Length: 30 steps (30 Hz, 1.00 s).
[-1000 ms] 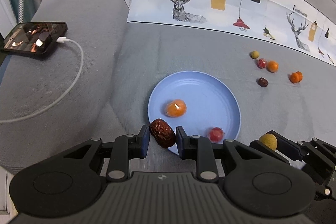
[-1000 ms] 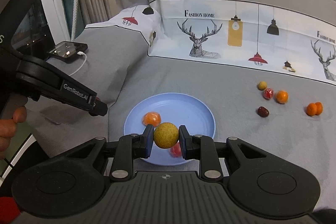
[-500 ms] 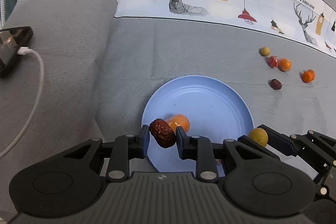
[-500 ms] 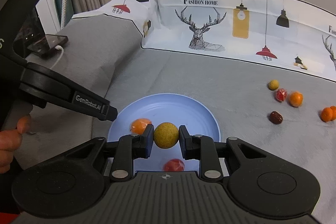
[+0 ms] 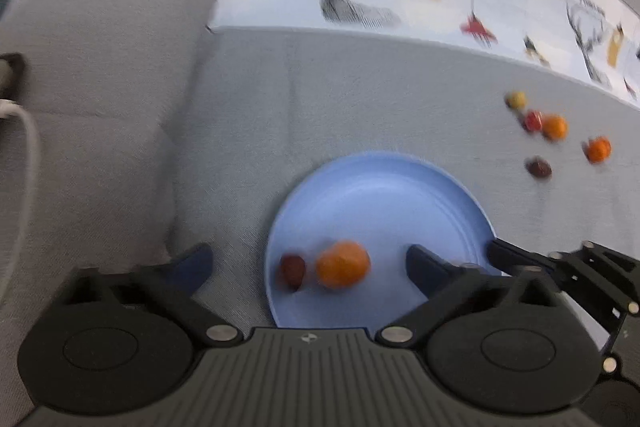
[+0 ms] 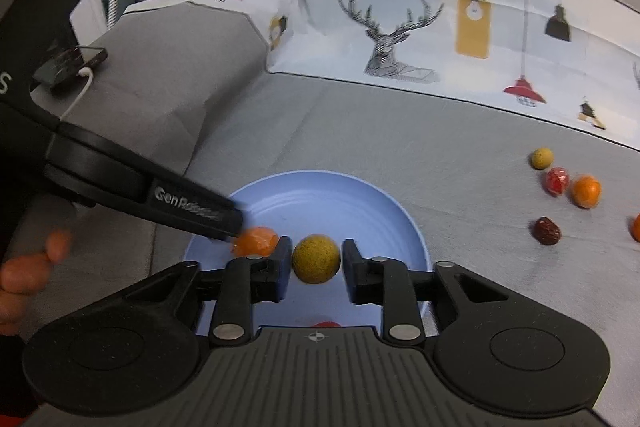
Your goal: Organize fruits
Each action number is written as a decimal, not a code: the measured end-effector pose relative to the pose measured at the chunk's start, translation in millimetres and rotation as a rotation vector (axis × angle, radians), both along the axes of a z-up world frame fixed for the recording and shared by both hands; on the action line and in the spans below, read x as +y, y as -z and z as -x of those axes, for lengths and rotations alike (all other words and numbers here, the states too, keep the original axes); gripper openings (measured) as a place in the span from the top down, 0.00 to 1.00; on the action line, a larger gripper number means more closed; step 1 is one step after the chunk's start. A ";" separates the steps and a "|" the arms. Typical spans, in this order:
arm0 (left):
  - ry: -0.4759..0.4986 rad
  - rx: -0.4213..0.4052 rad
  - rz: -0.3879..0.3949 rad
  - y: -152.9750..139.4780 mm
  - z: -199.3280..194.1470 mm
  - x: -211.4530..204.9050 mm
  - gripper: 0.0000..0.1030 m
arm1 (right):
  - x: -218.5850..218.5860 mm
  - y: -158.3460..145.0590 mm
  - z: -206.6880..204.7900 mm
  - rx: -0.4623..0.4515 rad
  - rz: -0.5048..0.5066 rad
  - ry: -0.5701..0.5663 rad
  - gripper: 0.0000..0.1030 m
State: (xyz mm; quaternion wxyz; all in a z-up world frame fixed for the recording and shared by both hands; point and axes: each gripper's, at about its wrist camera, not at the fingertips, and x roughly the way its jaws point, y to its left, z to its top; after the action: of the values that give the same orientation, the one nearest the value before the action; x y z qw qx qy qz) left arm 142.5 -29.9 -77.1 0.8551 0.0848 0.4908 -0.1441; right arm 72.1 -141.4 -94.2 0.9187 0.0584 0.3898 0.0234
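Observation:
A blue plate [image 5: 384, 195] lies on the grey bedding; it also shows in the right wrist view [image 6: 328, 195]. My left gripper [image 5: 308, 263] is open above the plate's near edge. A dark red date [image 5: 293, 269] sits on the plate beside a wrapped orange fruit [image 5: 343, 264]. My right gripper [image 6: 316, 259] has its jaws slightly apart around a yellow-green round fruit [image 6: 316, 259], over the plate. The orange fruit [image 6: 256, 241] lies left of it. A red fruit [image 6: 320, 323] peeks out below.
Loose fruits lie to the right on the bedding: a yellow one [image 6: 542, 158], a red wrapped one [image 6: 557, 181], an orange one [image 6: 585, 191] and a date [image 6: 547, 230]. A phone [image 6: 70, 65] with a white cable lies at the left. The deer-print pillow [image 6: 400, 27] is behind.
My left gripper has opened and the date has dropped onto the plate beside the orange fruit. My right gripper's jaws have loosened around the yellow-green fruit and moved further over the plate.

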 end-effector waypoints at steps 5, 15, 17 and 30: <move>0.005 0.004 -0.038 -9.0 12.8 6.6 0.00 | 0.7 -12.7 12.6 -0.004 0.016 0.017 0.16; -0.066 0.032 -0.082 -36.6 89.5 43.5 0.00 | 10.3 -33.1 87.1 0.078 -0.073 0.090 0.05; -0.078 0.031 -0.077 -41.3 105.0 49.8 0.00 | 14.2 -36.5 99.5 0.077 -0.069 0.093 0.04; -0.064 -0.095 -0.044 -80.6 162.2 56.3 0.00 | 30.7 -74.5 157.6 -0.050 0.015 0.083 0.01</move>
State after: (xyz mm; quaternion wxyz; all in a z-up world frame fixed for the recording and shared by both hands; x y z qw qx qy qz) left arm -19.7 26.5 3.5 0.8794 0.0948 0.4552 -0.1018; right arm -85.6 -110.7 -19.7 0.9287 0.0672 0.3643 -0.0162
